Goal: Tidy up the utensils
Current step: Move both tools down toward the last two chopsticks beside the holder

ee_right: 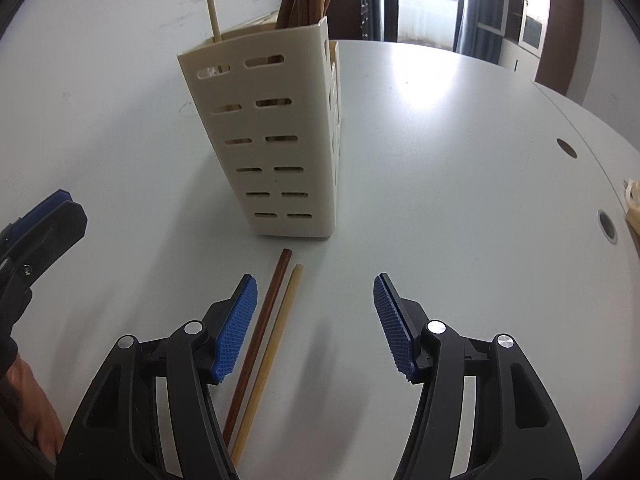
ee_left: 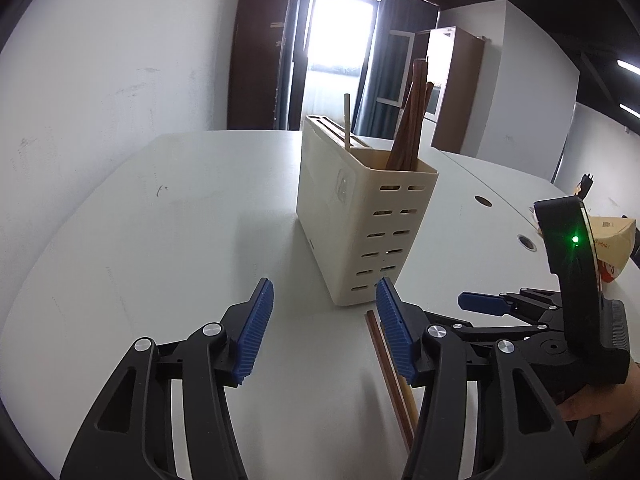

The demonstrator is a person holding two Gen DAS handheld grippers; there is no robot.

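A cream slotted utensil holder [ee_left: 360, 216] [ee_right: 280, 140] stands upright on the white table [ee_left: 160, 240]. It holds several dark brown chopsticks [ee_left: 410, 120] and one pale stick [ee_left: 347, 120] [ee_right: 212, 8]. Two loose chopsticks lie flat in front of it: a dark brown one [ee_right: 260, 332] [ee_left: 384, 364] and a pale one [ee_right: 276, 344]. My left gripper [ee_left: 325, 320] is open and empty, just left of the loose chopsticks. My right gripper [ee_right: 314, 320] is open and empty; the two chopsticks run beside its left finger [ee_right: 236, 328].
The right gripper's body [ee_left: 568, 304] shows at the right of the left wrist view, the left gripper's [ee_right: 36, 236] at the left of the right wrist view. Cable holes [ee_right: 567, 148] mark the table's right part. A brown paper bag [ee_left: 612, 240] sits far right.
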